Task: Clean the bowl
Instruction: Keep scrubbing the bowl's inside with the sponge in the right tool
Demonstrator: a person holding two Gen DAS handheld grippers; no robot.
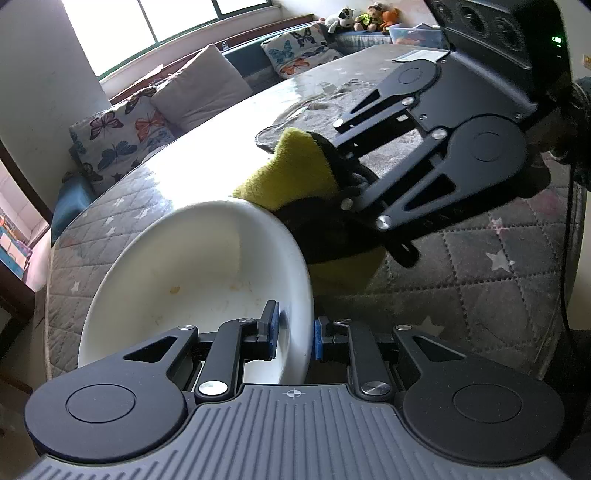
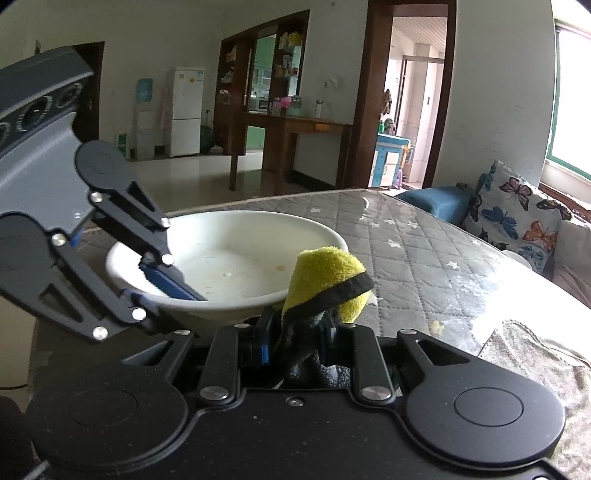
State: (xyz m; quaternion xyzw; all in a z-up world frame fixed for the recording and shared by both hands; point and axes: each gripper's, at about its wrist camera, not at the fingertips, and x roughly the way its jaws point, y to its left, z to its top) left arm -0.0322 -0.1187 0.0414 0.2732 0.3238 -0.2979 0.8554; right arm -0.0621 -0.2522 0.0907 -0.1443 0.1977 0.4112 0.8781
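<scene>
The white bowl (image 1: 192,280) stands on the quilted table cover (image 1: 480,266). The left gripper (image 1: 295,330) is closed on its rim, one pad inside and one outside. The right gripper (image 2: 295,332) clamps a yellow cloth (image 2: 328,273) beside the bowl. Only the left view shows the grey towel (image 1: 332,107) behind; only the right view shows the kitchen doorway (image 2: 266,74).

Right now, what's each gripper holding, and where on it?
Left gripper is clamped on the white bowl at its near rim, one pad inside, one outside. Right gripper pinches the yellow cloth by its bunched dark lower end.

Butterfly cushions (image 1: 122,136), plush toys (image 1: 365,18), white fridge (image 2: 186,110), wooden table (image 2: 291,127).
</scene>
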